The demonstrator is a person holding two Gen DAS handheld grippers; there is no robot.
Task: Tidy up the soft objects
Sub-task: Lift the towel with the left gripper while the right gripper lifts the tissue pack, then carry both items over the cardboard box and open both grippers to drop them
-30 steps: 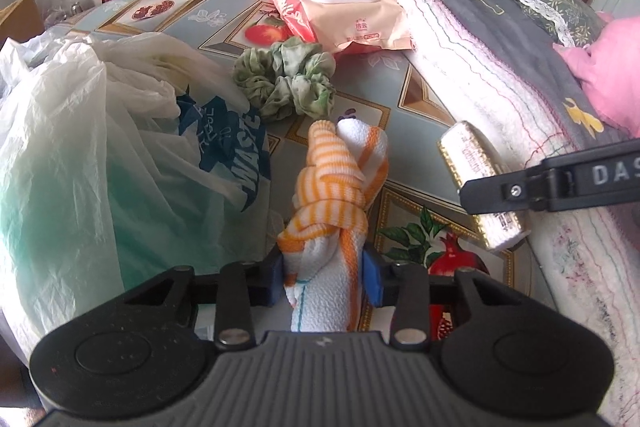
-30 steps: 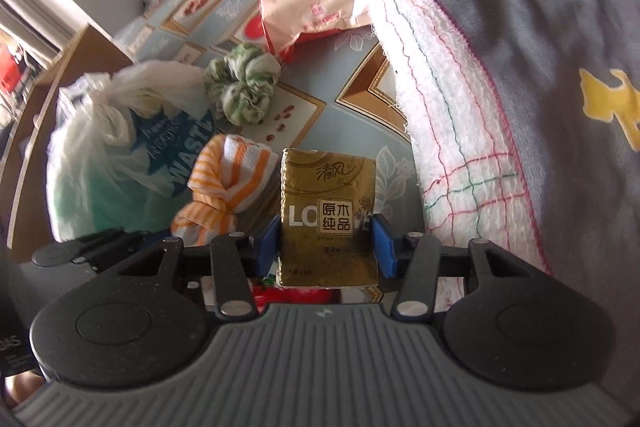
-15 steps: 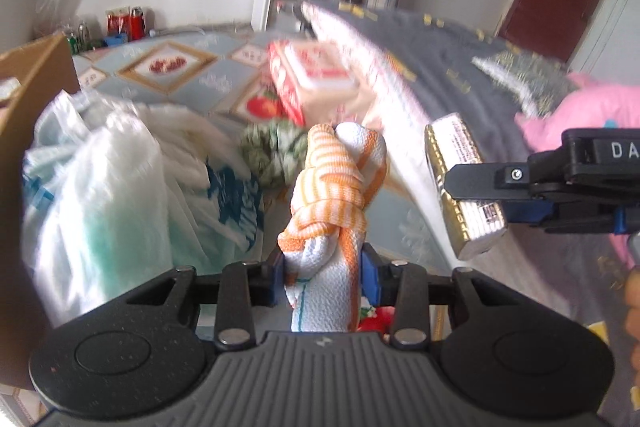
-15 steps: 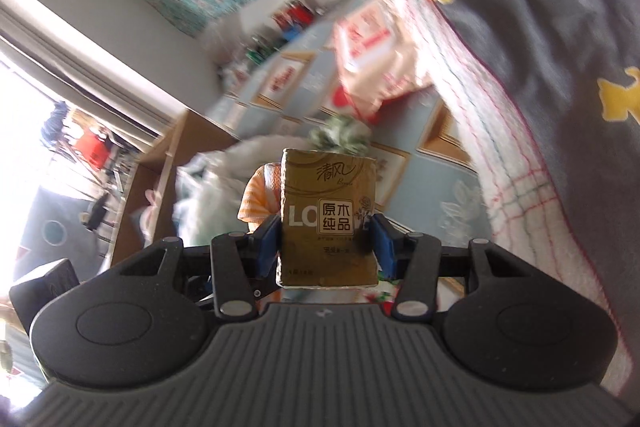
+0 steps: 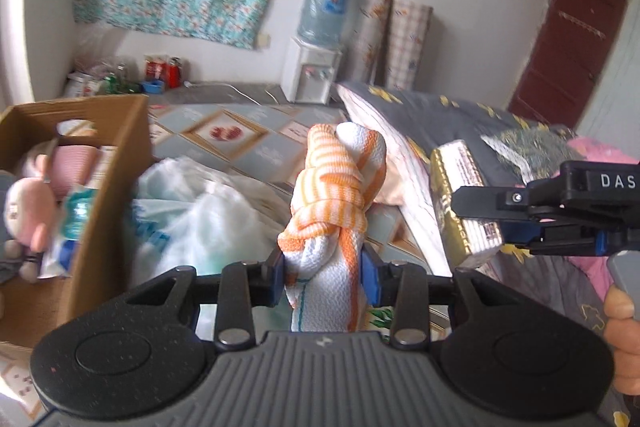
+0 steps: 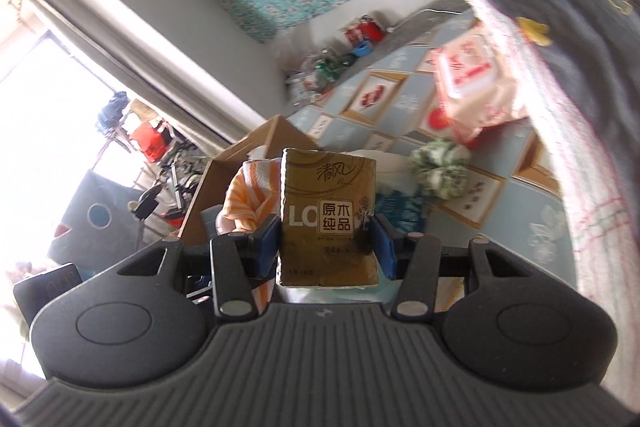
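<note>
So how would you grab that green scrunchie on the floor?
Come from straight above and pinch one side of the green scrunchie ring. It lies flat and ruffled on the patterned floor, with open floor around it, so one gripper finger can slip into the middle hole, the other outside.

Your left gripper (image 5: 324,277) points forward and somewhat downward, with both blue pads (image 5: 276,279) pressed against the sides of the knotted orange-striped towel (image 5: 336,211), which stands upright between them. Your right gripper (image 6: 326,247) is clamped on the gold tissue pack (image 6: 328,219), one pad on each narrow side. In the left wrist view, this gripper sits to the right of the left one, at roughly the same height. Your right hand (image 5: 622,343) wraps the grey handle at the frame edge.
</note>
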